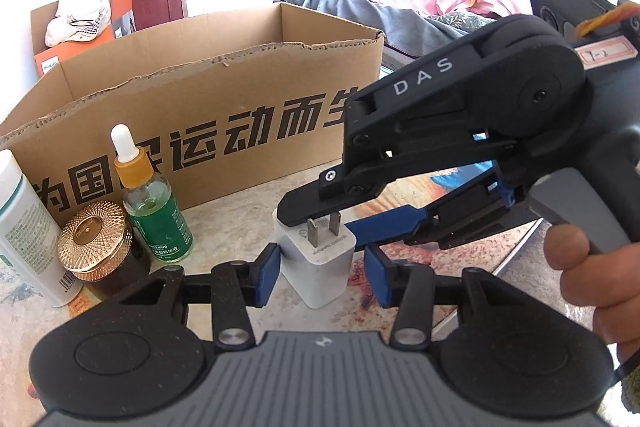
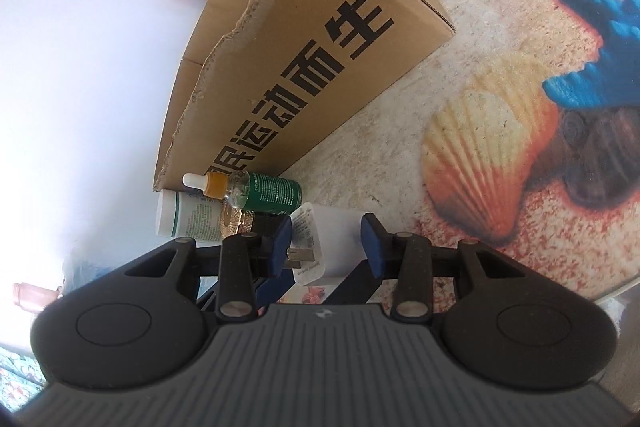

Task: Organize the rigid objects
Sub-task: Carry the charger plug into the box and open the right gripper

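Across the back of the tabletop stands an open cardboard box (image 1: 208, 99), bold black Chinese characters printed along its front wall and its top edge torn ragged; the right wrist view shows the same box (image 2: 304, 59) turned on its side by the camera's roll. Under everything lies a table cover (image 2: 488, 155) printed with a large scallop shell and a blue starfish on sand. Against the foot of the box, at the left, three containers stand close together: a white tube (image 1: 24, 227) with green print, a dropper bottle (image 1: 154, 203) with a green label, amber collar and white bulb, and a dark jar with a faceted gold lid (image 1: 94, 239) just in front of the two. A white charger plug (image 1: 320, 263) sits on the cover to the right of them, its two metal prongs pointing upward. The right gripper (image 1: 328, 223) reaches in from the right, held in a hand (image 1: 600, 275), its jaws partly open with one black finger above the prongs and a blue-padded finger below; whether either touches the plug cannot be told. The left gripper (image 1: 322, 273) is wide open, its blue pads (image 1: 268, 275) flanking the plug body, apart from it on the right side.
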